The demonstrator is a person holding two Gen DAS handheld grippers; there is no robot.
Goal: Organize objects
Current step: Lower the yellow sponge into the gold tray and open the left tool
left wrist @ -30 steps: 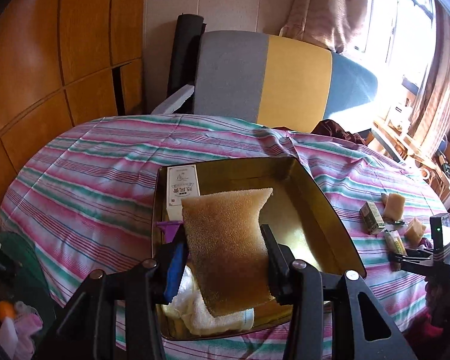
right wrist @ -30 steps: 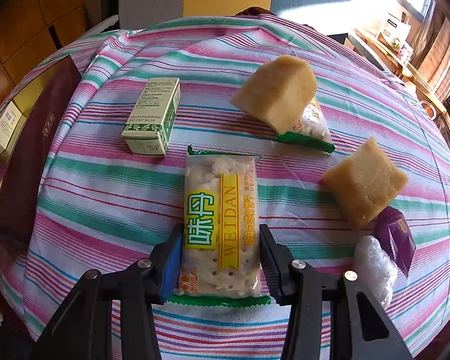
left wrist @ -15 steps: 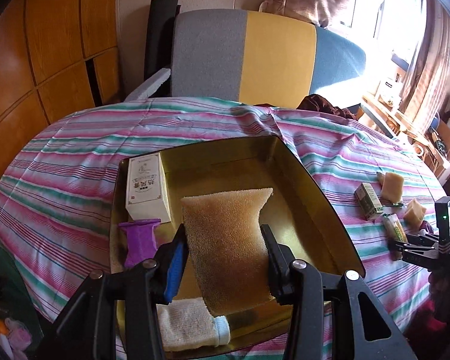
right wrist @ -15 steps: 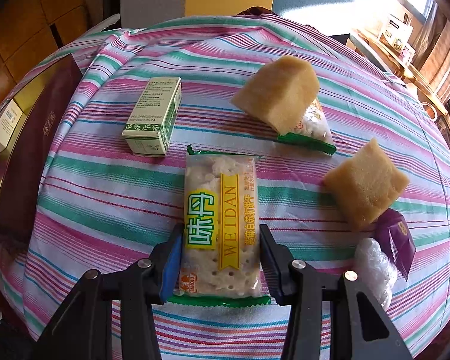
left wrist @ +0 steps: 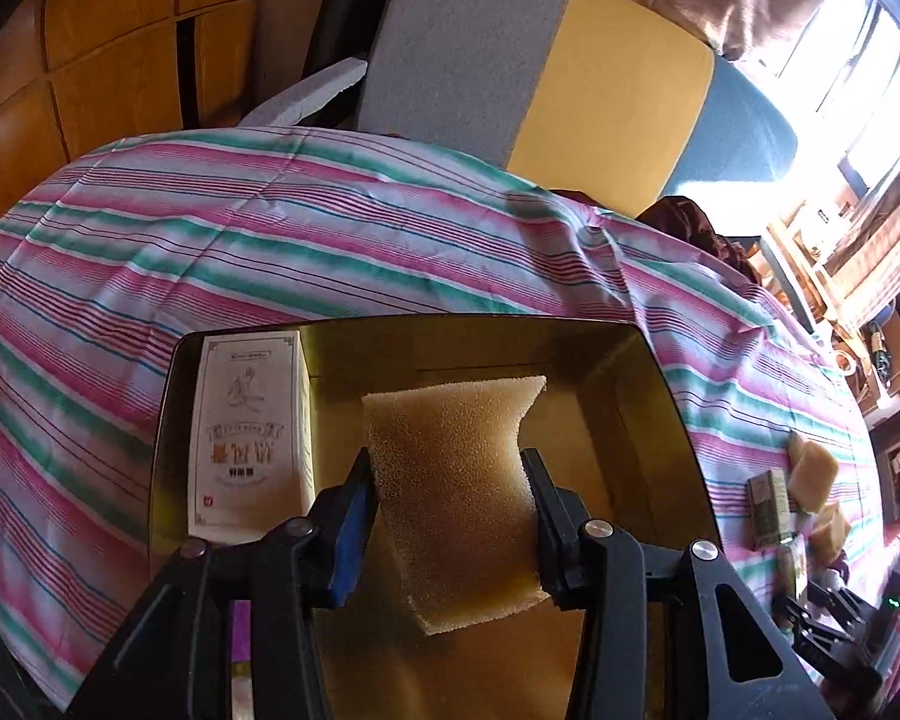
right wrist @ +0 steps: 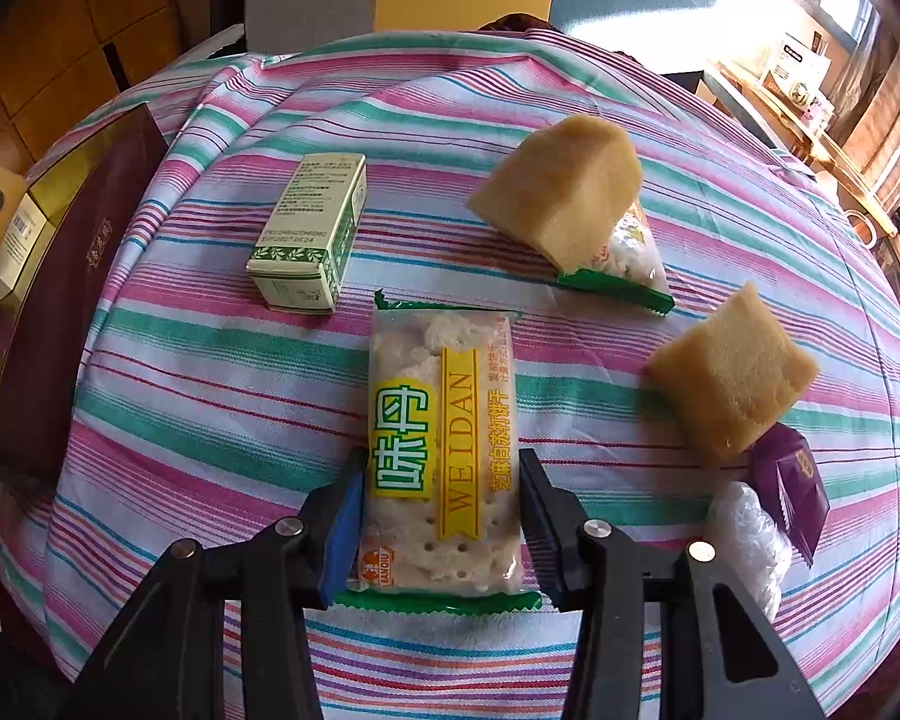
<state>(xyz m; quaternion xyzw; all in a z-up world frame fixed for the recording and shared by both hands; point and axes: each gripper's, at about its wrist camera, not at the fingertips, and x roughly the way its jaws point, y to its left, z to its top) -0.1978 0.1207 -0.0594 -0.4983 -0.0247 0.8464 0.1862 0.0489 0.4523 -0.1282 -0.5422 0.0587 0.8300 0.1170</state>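
— While pinched between the narrowed jaws of the left gripper [left wrist: 447, 516], tan porous foam sponge [left wrist: 456, 480] hanging over the shallow gold-lined tray [left wrist: 660, 384], beside a white printed carton [left wrist: 252, 438]. Probably for dropping in.

— And right gripper [right wrist: 444, 516]? Clamped on the clear cracker packet with yellow label [right wrist: 441, 450], flat on striped cloth [right wrist: 210, 420]. Beyond: green-and-white box [right wrist: 312, 234], two more sponge blocks unsorted.

On the bench [right wrist: 210, 396], a cracker packet [right wrist: 444, 450] lies at centre frame, a small carton [right wrist: 309, 234] to its upper left, two sponge blocks [right wrist: 561, 186] to its right. In the left wrist view, a box [left wrist: 252, 438] lies inside the tray [left wrist: 660, 396], at its left.
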